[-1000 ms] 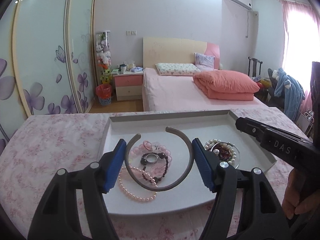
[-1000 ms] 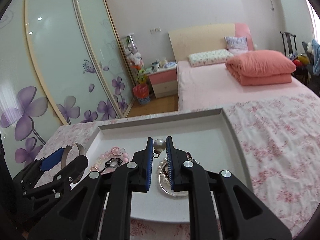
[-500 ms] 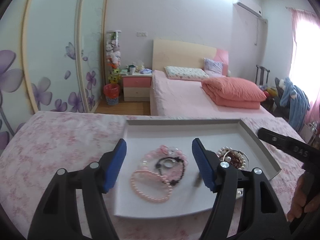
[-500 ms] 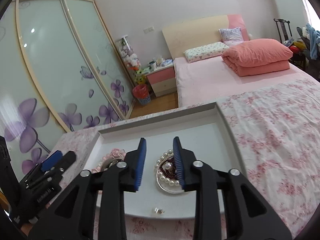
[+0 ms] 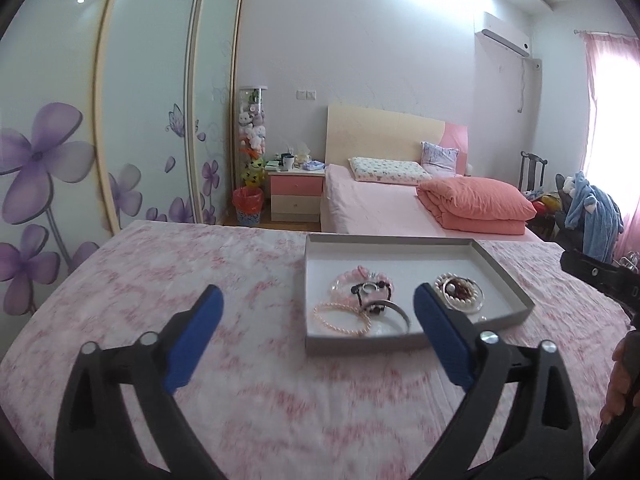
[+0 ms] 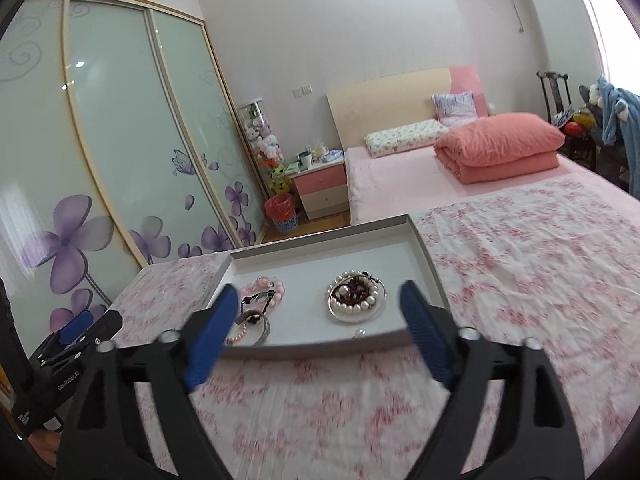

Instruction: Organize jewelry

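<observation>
A shallow grey tray (image 5: 360, 346) with a white floor lies on the flowered pink cloth. It holds a grey bangle (image 5: 394, 312), a pink pearl bracelet (image 5: 340, 318), pink beads (image 5: 362, 278) and a dark bead bracelet with a ring (image 5: 370, 290). At its right, a silver dish (image 6: 357, 298) carries pearls and dark red beads. A single pearl earring (image 6: 359, 333) rests by the front wall. My left gripper (image 5: 318, 296) hangs short of the tray, jaws opening wide, nothing between them. My right gripper (image 6: 319, 294) is likewise back from the tray, jaws opening, empty.
The flowered cloth (image 6: 520, 260) spreads to both sides of the tray. Beyond it are a pink bed (image 5: 380, 208) with a folded orange quilt, a nightstand (image 5: 296, 196) and wardrobe doors (image 6: 120, 140) with purple flowers. A hand (image 5: 624, 376) shows at the right edge.
Both grippers drew back from the tray and opened wide. The left let go of the grey bangle, the right let go of the pearl earring; both pieces now lie in the tray.
</observation>
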`<action>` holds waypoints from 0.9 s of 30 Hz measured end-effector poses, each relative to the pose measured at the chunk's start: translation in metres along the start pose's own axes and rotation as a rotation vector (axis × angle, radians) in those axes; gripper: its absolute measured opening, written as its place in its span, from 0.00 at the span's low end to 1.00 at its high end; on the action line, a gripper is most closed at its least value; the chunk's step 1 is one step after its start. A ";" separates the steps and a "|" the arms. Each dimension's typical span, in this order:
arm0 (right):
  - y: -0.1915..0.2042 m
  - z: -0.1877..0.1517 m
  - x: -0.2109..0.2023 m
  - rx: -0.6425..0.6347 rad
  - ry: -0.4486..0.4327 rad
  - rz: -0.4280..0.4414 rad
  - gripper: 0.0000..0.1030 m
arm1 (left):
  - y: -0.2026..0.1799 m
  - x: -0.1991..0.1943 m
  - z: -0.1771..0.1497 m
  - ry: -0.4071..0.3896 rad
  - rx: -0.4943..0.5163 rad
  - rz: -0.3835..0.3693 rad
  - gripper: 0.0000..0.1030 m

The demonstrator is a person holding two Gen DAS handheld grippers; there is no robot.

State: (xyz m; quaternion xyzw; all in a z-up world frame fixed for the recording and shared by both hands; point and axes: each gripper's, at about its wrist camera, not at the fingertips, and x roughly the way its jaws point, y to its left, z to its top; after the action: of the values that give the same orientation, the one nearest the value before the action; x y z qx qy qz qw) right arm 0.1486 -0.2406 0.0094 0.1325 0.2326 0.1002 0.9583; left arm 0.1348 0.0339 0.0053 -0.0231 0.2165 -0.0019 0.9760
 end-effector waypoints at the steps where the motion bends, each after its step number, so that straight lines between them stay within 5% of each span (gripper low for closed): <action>1: 0.001 -0.002 -0.006 -0.008 -0.007 -0.002 0.86 | 0.000 -0.006 -0.002 -0.008 0.001 0.002 0.95; 15: 0.039 -0.037 -0.062 -0.191 -0.108 -0.039 0.98 | -0.009 -0.066 -0.031 -0.069 0.015 0.015 0.96; 27: 0.029 -0.054 -0.085 -0.160 -0.213 -0.040 0.98 | -0.018 -0.086 -0.036 -0.097 0.010 -0.006 0.96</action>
State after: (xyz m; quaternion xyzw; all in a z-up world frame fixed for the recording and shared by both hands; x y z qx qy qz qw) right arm 0.0452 -0.2237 0.0071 0.0608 0.1232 0.0848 0.9869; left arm 0.0419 0.0157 0.0098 -0.0190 0.1688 -0.0047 0.9855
